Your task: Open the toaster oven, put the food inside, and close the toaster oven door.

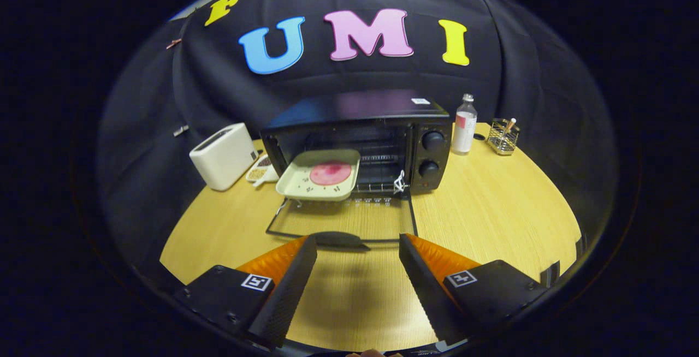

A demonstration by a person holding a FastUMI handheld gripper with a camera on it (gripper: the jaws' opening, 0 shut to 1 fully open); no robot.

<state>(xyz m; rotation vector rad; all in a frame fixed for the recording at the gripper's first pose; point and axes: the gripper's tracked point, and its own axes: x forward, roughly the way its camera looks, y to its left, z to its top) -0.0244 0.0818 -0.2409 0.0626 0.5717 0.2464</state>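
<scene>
The black toaster oven [360,144] stands at the back of the round wooden surface [491,209], its glass door [341,223] dropped flat. A cream square tray [319,174] carrying a pink round slice of food [330,173] sits half inside, overhanging the opening. The fingers [357,248] are spread wide and empty, just short of the door's handle [338,238].

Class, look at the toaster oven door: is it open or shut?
Open. The toaster oven door lies folded down flat on the table, its handle just ahead of the open gripper.
</scene>
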